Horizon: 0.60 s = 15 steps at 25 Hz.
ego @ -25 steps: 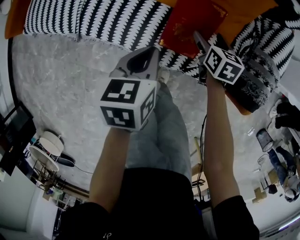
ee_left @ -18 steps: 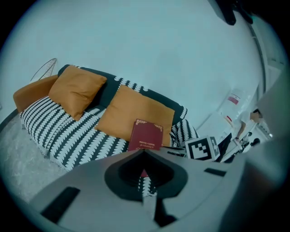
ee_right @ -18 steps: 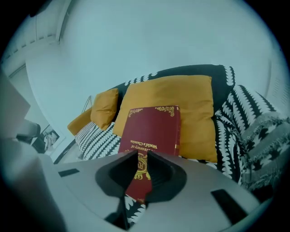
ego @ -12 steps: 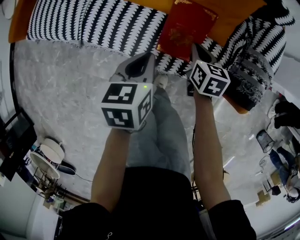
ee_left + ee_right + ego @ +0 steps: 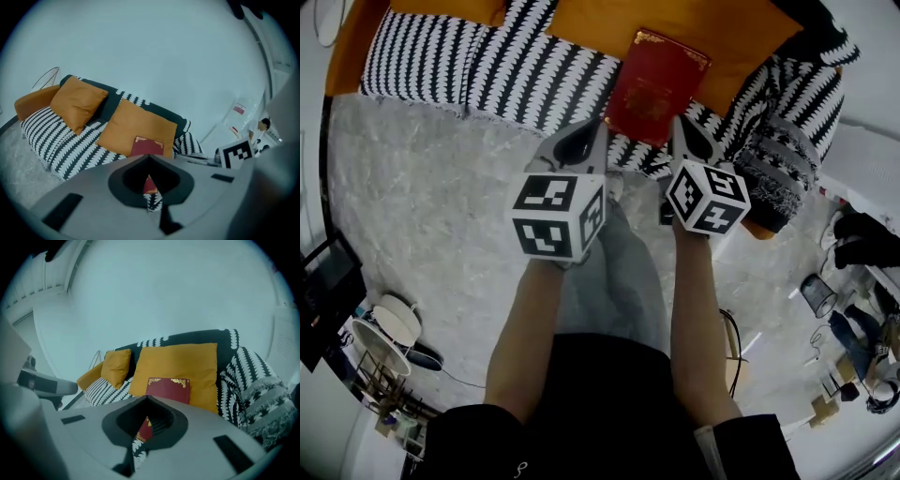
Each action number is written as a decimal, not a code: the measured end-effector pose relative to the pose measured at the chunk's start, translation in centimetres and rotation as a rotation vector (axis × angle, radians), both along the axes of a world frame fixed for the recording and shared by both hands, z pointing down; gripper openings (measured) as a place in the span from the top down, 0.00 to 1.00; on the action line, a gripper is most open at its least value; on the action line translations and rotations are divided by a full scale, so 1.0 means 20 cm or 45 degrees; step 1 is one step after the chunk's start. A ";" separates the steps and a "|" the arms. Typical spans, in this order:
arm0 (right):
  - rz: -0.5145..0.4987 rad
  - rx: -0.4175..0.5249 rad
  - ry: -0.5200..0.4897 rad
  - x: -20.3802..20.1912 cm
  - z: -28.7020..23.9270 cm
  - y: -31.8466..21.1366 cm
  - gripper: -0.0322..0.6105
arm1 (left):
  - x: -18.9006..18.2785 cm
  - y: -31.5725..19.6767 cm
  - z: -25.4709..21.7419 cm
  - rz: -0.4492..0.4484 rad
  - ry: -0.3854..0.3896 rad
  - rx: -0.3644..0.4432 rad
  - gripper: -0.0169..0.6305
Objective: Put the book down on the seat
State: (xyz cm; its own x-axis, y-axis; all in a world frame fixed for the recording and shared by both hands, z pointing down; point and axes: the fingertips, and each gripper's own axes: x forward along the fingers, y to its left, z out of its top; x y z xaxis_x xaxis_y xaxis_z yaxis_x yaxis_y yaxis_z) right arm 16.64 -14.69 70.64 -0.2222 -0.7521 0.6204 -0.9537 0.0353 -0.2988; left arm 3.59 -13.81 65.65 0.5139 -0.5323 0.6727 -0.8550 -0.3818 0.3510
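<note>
The red book (image 5: 654,86) with gold corners lies on the black-and-white patterned sofa seat (image 5: 525,70), its far edge resting against an orange cushion (image 5: 591,21). My right gripper (image 5: 679,126) is shut and empty, just short of the book's near edge and off the seat front. Beside it, my left gripper (image 5: 601,126) is also shut with nothing in it. In the left gripper view the book (image 5: 147,146) shows beyond the closed left gripper (image 5: 149,157). The right gripper view has the book (image 5: 168,389) past the closed right gripper (image 5: 147,398).
A patterned throw (image 5: 783,173) drapes over the sofa's right arm. A second orange cushion (image 5: 77,103) leans at the left end. Grey carpet (image 5: 422,206) lies in front. A bin (image 5: 816,295) and clutter sit at the right, a round white stool (image 5: 384,323) at the left.
The right gripper has drawn back from the book toward me, and the left gripper with it. The book stays on the seat, now apart from both grippers.
</note>
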 end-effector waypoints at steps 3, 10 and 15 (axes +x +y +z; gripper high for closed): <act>0.014 0.062 -0.012 -0.03 -0.18 0.01 0.93 | 0.00 0.00 -0.11 0.009 0.010 0.031 0.96; 0.082 0.173 -0.008 0.04 -0.57 0.05 0.93 | 0.08 -0.03 -0.40 0.011 0.077 0.114 0.96; 0.145 0.243 -0.015 0.12 -0.80 0.08 0.93 | 0.13 -0.04 -0.58 -0.001 0.114 0.173 0.96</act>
